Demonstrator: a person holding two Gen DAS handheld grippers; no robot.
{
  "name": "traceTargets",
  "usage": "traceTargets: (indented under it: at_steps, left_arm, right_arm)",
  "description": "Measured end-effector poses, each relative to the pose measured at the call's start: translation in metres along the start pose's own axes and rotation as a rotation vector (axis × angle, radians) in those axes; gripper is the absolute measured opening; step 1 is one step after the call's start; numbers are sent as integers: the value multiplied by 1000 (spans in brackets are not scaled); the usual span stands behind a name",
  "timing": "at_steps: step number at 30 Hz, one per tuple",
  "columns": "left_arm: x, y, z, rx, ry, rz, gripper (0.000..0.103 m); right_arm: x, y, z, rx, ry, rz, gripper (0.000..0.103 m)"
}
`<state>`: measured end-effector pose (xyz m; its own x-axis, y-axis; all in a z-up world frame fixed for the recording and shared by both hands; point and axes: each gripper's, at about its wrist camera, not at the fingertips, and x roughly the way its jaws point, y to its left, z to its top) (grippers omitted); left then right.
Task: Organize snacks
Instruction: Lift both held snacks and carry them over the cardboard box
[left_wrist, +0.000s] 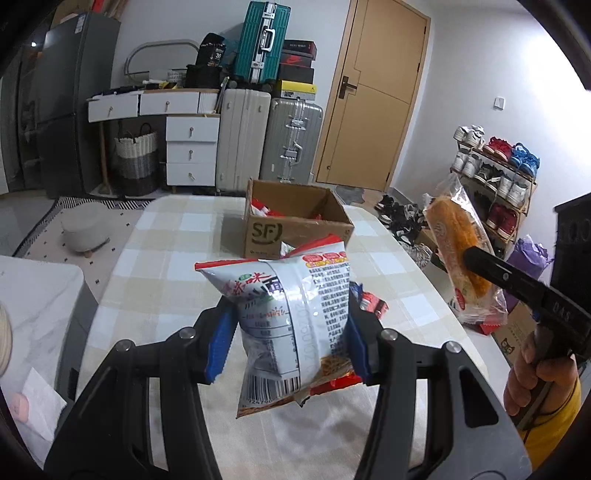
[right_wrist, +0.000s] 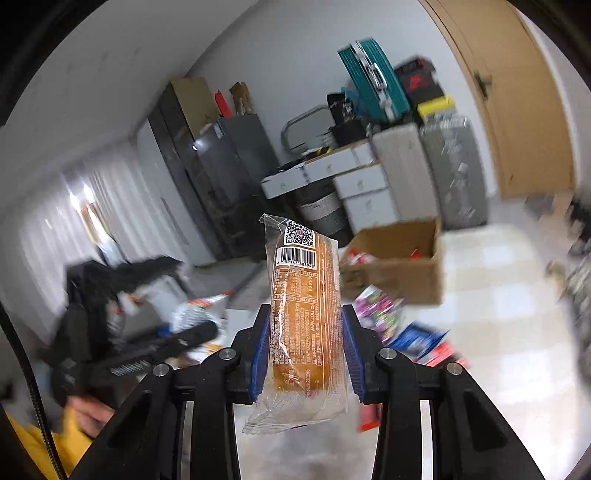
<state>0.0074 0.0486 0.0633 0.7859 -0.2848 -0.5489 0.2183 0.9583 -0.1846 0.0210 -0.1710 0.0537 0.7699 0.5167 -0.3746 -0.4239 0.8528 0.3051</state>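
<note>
Left wrist view. Left gripper (left_wrist: 290, 338) pinches a white-and-red printed foil snack bag (left_wrist: 291, 321) between its blue ribbed pads (left_wrist: 221, 345); the pads press into the bag's sides at mid-height. The bag hangs clear of the table, barcode end toward the camera, top seam leaning away.

Beyond the gripper's tips: an open brown cardboard box marked SF (left_wrist: 295, 225) sits on the cream-and-white checked tablecloth (left_wrist: 177, 266), well apart from the tips. Red wrappers show inside the box. Just right of the held bag, lying on the cloth, are small red and blue packets (left_wrist: 373, 304), partly hidden by the bag.

Farther right, at about the same height: the right gripper (left_wrist: 476, 260), black, held in a person's hand (left_wrist: 532, 373) with a yellow sleeve, clamps a clear-wrapped orange-brown bread roll (left_wrist: 461, 251), tilted, over the table's right edge.

Right wrist view (background blurred). Left of the tips, the left gripper (right_wrist: 199, 332) shows as a dark shape with a white bag ahead of it. Centre: the right gripper (right_wrist: 304, 350) is closed on the bread roll (right_wrist: 304, 314), blue pads pressed against both long sides; the roll stands near upright, barcode label at its far end. Right of the tips and beyond: the cardboard box (right_wrist: 399, 266), and nearer, a purple-and-green packet (right_wrist: 380, 310) and a blue-and-red packet (right_wrist: 421, 341) on the cloth.
</note>
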Motion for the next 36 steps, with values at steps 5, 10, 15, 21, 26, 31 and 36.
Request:
traceTargets:
  at_steps: [5, 10, 15, 21, 26, 31, 36]
  left_arm:
    - [3, 5, 14, 0, -16, 18, 50]
    - [14, 7, 24, -7, -3, 12, 50]
    - [29, 10, 34, -4, 16, 0, 50]
    - [50, 12, 61, -36, 18, -10, 50]
    - [74, 9, 83, -51, 18, -3, 50]
    - [115, 0, 98, -35, 63, 5, 50]
    - [168, -11, 119, -22, 115, 11, 50]
  right_arm:
    - [18, 4, 15, -25, 15, 45, 36]
    - [37, -11, 40, 16, 12, 89, 36]
    - [56, -26, 66, 20, 7, 91, 36]
    - [93, -46, 94, 38, 32, 77, 37]
    - [131, -62, 109, 52, 48, 54, 36]
    - [166, -80, 114, 75, 62, 19, 37]
    - [199, -108, 116, 114, 90, -5, 37]
